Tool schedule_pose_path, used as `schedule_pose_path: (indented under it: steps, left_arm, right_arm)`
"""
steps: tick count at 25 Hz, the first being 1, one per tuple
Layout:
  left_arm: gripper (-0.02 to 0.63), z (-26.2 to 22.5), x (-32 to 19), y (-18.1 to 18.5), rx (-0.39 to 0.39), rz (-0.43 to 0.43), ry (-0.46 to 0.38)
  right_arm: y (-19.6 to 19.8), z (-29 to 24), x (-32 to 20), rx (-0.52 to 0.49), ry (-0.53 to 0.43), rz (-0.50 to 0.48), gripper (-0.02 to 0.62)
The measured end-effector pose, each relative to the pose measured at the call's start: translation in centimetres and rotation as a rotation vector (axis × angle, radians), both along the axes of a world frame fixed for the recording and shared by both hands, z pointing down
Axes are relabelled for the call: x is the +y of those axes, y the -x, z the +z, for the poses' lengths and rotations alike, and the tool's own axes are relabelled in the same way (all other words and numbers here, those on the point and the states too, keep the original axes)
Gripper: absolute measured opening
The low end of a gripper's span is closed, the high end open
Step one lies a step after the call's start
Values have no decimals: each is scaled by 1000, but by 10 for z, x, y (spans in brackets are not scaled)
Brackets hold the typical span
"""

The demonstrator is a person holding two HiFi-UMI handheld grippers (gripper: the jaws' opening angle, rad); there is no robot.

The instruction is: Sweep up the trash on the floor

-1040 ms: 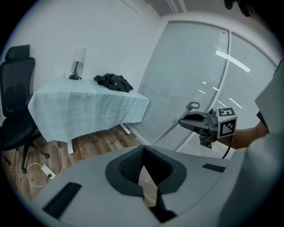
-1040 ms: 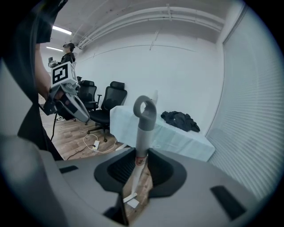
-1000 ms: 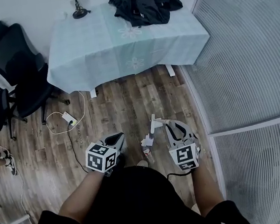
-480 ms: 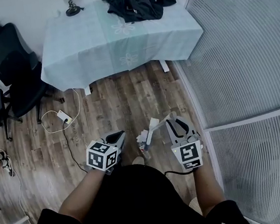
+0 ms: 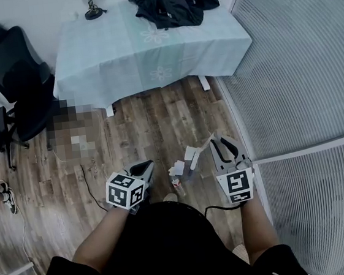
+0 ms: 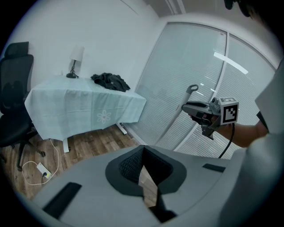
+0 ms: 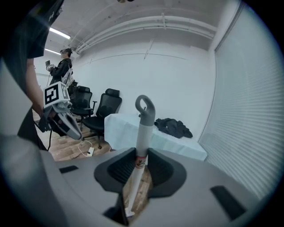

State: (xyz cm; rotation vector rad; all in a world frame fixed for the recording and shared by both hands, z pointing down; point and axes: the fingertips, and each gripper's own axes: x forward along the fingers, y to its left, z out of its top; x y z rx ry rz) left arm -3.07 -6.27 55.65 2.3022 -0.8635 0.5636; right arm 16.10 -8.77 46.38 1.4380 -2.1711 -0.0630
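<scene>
My right gripper (image 5: 219,141) is shut on a grey-white sweeping-tool handle (image 7: 141,133) with a loop at its top; the handle runs down between the jaws toward the wooden floor. In the head view the handle's white lower parts (image 5: 190,154) lie just left of that gripper. Small pale scraps of trash (image 5: 176,169) sit on the floor between the two grippers, close to a foot. My left gripper (image 5: 145,166) hovers left of the trash with its jaws together and nothing held (image 6: 143,170). The left gripper view shows the right gripper (image 6: 205,113) holding the handle.
A table with a pale blue cloth (image 5: 119,53) stands ahead, with a black jacket (image 5: 170,3) and a lamp (image 5: 91,11) on it. Black office chairs (image 5: 11,78) stand at the left. A partition with blinds (image 5: 300,70) runs along the right. A cable lies on the floor at the left.
The right gripper has shifted a little to the right and forward with the handle. The left gripper has stayed nearly still.
</scene>
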Motion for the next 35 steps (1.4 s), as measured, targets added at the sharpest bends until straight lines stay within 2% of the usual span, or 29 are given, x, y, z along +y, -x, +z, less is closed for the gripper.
schedule_pose_path:
  steps: [7,11,26,30,35]
  left_arm:
    - [-5,1,-2,4,-7,-5,2]
    - [-5,2,-2,4,-14,0,4]
    - [-5,0,-3,-8,-1,18,-2]
    - [-5,-19,-12,-13,36,19,-46]
    - [-5,-72,-32,-44,112,79,-176]
  right_arm:
    - [-8,46,6,38,50,48,94]
    - [-2,57,14,22,69,56,93]
    - [25,22,19,-92,59,25,94]
    - [37,0,18,-133,31,7,92]
    - [46,-42,22,-177,-22,4,89]
